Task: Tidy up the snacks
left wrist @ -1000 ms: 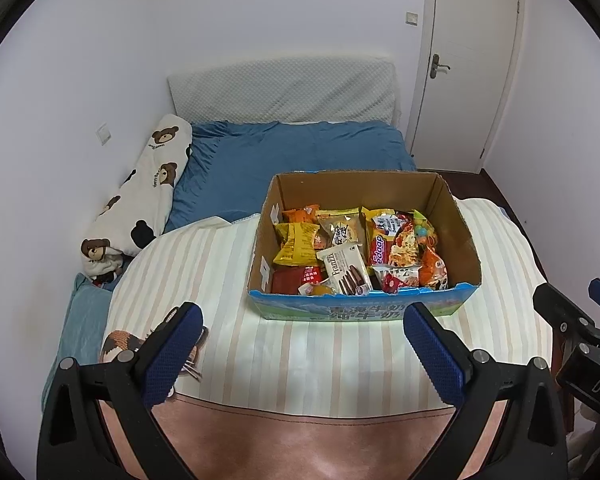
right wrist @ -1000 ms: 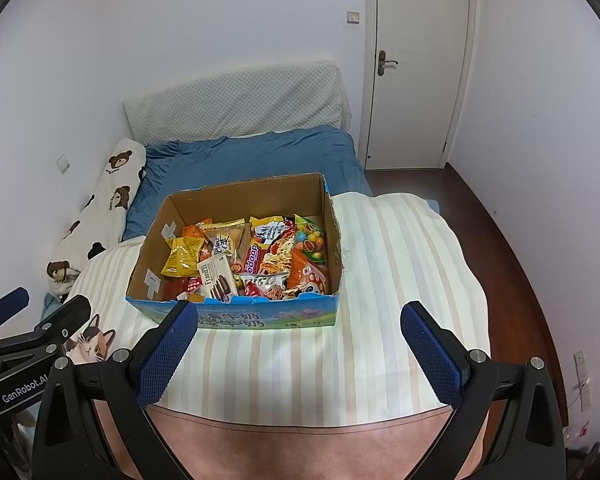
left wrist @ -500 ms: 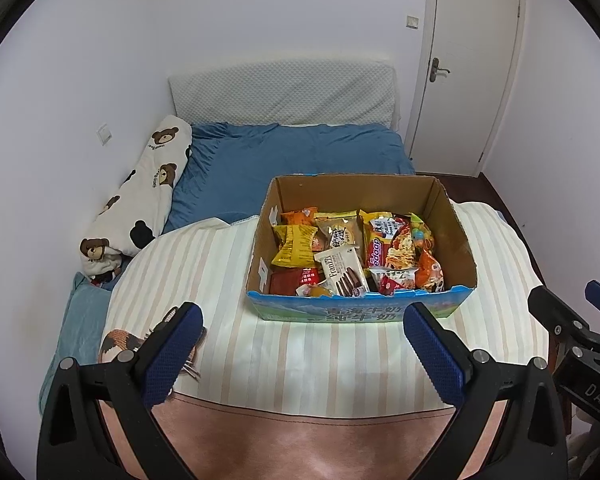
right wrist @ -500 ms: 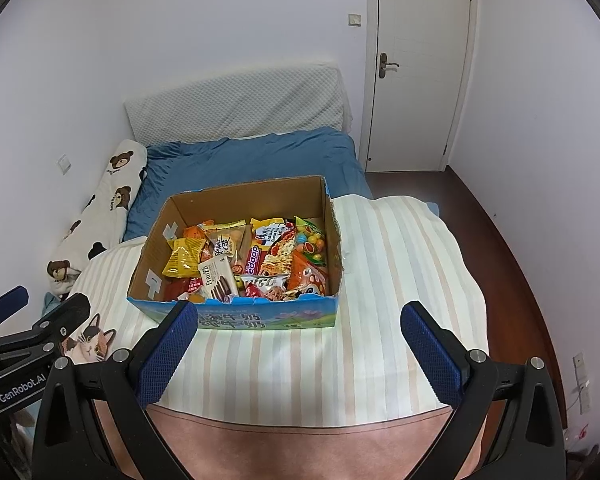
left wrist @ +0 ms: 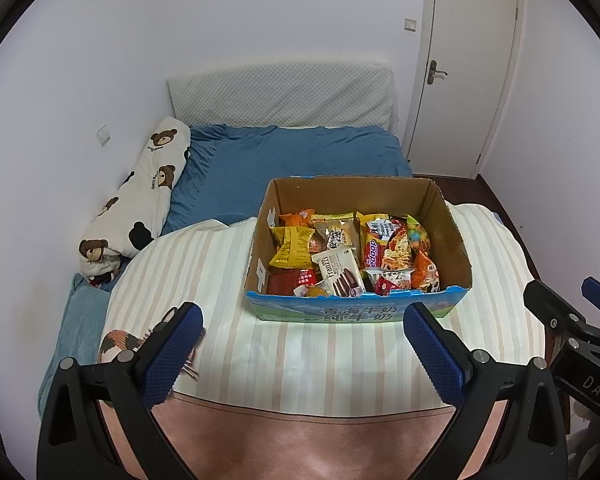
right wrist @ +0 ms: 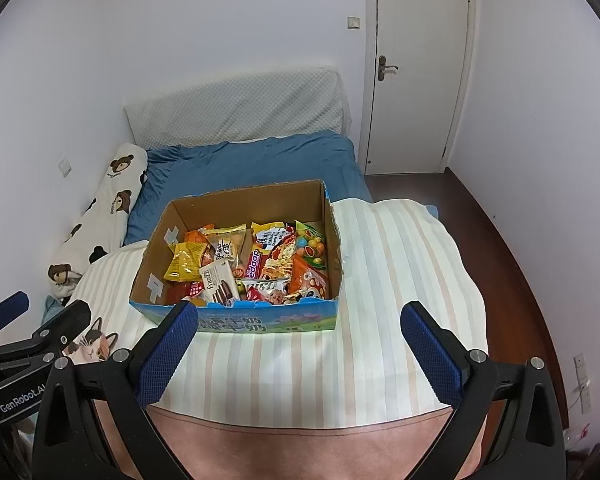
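Observation:
An open cardboard box (left wrist: 452, 236) with a blue printed front stands on a striped cloth; it also shows in the right wrist view (right wrist: 240, 204). Inside lie several snack packets, among them a yellow bag (left wrist: 291, 246), a white Franzzi biscuit pack (left wrist: 338, 270) and an orange bag (left wrist: 426, 270). My left gripper (left wrist: 302, 350) is open and empty, on the near side of the box, apart from it. My right gripper (right wrist: 298, 346) is open and empty, also on the near side of the box. The right gripper shows at the right edge of the left wrist view (left wrist: 572, 320).
The striped cloth (right wrist: 400, 280) covers a round table with a pink surface (left wrist: 300, 440) at the near edge. A cat print (right wrist: 94, 346) lies at the left. Behind are a blue bed (left wrist: 292, 164), a bear-print bolster (left wrist: 140, 196) and a white door (right wrist: 416, 68).
Both grippers have drawn back slightly, so the box sits a little farther away in both views. Both stay open and empty.

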Motion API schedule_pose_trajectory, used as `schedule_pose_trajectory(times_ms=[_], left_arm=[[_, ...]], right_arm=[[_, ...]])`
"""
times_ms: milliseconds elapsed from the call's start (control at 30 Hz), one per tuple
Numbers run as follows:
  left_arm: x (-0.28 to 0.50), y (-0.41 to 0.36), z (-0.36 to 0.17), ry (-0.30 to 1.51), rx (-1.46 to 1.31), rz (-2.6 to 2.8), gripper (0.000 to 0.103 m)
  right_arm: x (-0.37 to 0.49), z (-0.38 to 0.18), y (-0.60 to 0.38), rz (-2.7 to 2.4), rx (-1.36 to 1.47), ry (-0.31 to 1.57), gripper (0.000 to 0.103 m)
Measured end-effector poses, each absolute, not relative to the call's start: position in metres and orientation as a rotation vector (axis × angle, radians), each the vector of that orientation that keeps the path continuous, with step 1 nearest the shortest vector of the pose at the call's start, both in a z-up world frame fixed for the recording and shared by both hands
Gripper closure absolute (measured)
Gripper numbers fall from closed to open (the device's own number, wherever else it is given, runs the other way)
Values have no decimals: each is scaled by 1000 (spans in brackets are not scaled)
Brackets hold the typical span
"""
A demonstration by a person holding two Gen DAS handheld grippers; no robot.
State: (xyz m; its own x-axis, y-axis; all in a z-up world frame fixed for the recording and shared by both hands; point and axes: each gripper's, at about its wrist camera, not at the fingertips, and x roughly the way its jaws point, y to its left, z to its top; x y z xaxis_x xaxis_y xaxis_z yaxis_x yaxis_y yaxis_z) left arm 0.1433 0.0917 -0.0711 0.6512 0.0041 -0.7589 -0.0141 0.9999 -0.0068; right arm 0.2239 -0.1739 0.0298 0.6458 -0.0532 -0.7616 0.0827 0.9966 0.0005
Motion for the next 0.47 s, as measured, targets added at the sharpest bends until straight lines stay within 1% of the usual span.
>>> schedule_pose_trajectory(times_ms=[467], left_arm=[[139, 94, -64, 844, -11, 16, 0]], right_arm=[[223, 31, -176, -80, 41, 863, 0]])
